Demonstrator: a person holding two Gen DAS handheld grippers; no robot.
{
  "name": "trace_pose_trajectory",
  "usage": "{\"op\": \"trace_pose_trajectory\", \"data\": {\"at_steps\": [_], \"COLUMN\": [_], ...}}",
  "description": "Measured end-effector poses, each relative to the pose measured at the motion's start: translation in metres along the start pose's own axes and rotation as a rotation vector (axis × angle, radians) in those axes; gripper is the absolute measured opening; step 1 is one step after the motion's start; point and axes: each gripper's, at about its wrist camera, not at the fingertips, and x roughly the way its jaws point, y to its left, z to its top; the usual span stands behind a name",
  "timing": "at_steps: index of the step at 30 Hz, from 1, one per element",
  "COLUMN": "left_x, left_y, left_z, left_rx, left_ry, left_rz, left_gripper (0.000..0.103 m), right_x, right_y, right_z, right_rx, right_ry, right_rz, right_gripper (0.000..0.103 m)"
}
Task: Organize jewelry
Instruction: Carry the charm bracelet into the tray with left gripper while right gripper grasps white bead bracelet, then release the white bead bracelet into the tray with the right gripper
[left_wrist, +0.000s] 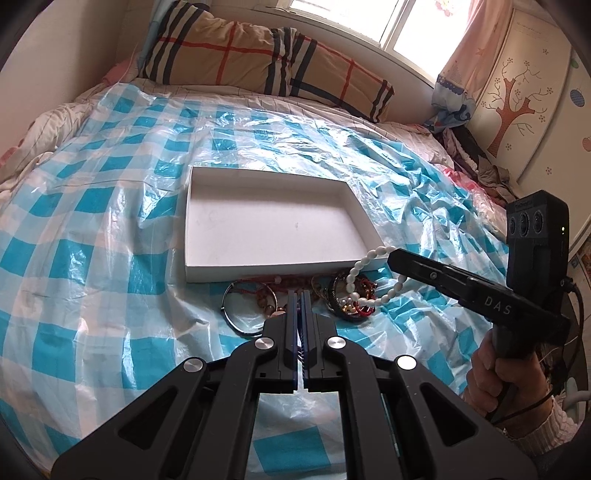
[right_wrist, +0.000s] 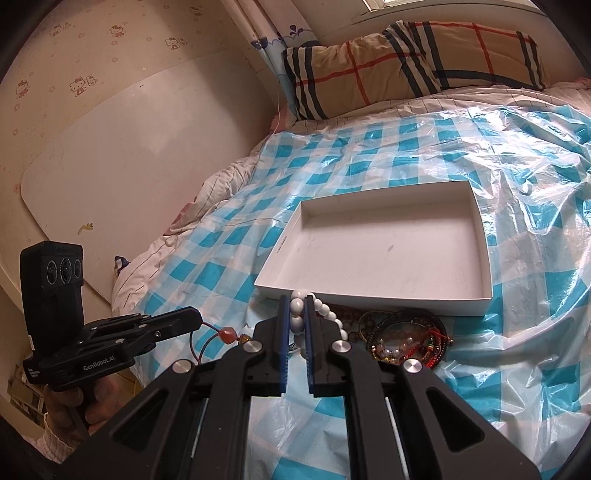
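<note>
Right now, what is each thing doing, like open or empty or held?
white box: open, empty
white bead bracelet: lifted, pinched by the right gripper
red cord with bead: held by the left gripper
jewelry pile: loose on the checked plastic sheet

Your two grippers are matte black; the left gripper (left_wrist: 299, 295) and right gripper (right_wrist: 297, 306) have blue-edged finger pads and round silver screws at the linkages; one body reads "GenRobot.AI", the other "DAS"; each carries a three-lens camera block; a black cable trails by your white knitted cuff (left_wrist: 546, 428).
</note>
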Motion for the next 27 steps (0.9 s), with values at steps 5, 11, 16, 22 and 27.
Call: {"op": "trace_pose_trajectory", "data": {"at_steps": [5,11,16,22,27], "left_x": [0.007,0.021,0.039,0.067,0.095], "left_y": [-0.006,-0.015,-0.019,-0.020,-0.014], "left_z": [0.022,0.048,0.061,0.074,0.086], "left_rx": [0.014,0.040,0.053,0.075,0.076], "left_ry": [-0.023,-0.053,-0.053,-0.050,-0.057], "left_rz": [-0.017,-0.023,-0.021,-0.009,0.020], "left_gripper": [0.002,0.002,0.002,0.002,0.002], "right_x": [0.003,0.010,0.018,0.034,0.052], "right_y": [-0.005,-0.013,-0.018,-0.029,-0.039], "right_z": [0.012,0.028,0.038,0.051,0.061], "right_rx": [-0.010,-0.023,-0.021,-0.027,-0.036], "right_ry": [-0.027,-0.066,-0.087,-0.103,-0.098], "right_rz": [-0.011,-0.034,-0.043,-0.063,-0.097], "right_gripper": [0.008,0.008,0.008,0.008,0.009]}}
